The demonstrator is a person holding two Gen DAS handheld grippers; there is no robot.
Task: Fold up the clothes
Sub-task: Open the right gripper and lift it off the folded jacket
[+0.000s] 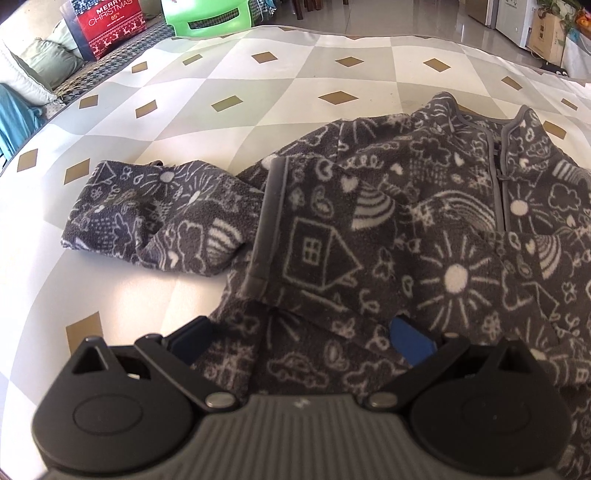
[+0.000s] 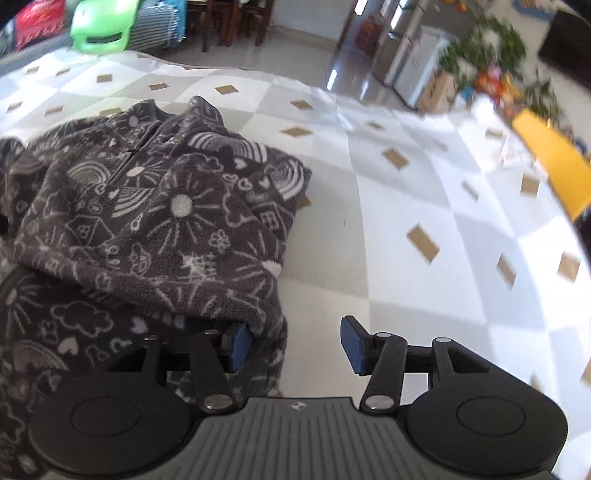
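A dark grey fleece jacket [image 1: 369, 240] with white doodle prints, a zip and a stand-up collar lies on the checked surface. One sleeve [image 1: 155, 214] stretches out to the left. The other is folded across the chest, its cuff [image 1: 269, 221] near the middle. My left gripper [image 1: 301, 339] stands wide open at the jacket's near hem, fabric lying between and over its blue pads. In the right wrist view the jacket [image 2: 166, 221] fills the left half. My right gripper [image 2: 295, 345] is open at its right edge: the left pad [image 2: 240, 347] touches the fleece, the right pad [image 2: 351, 345] is over bare cloth.
The checked white-and-grey cloth [image 1: 258, 92] with tan diamonds covers the surface. Behind it stand a green plastic chair [image 1: 207, 18], a red Christmas bag [image 1: 110, 22] and a sofa with cushions [image 1: 37, 62]. A yellow object [image 2: 554, 158], plants and a white appliance [image 2: 417, 74] are at far right.
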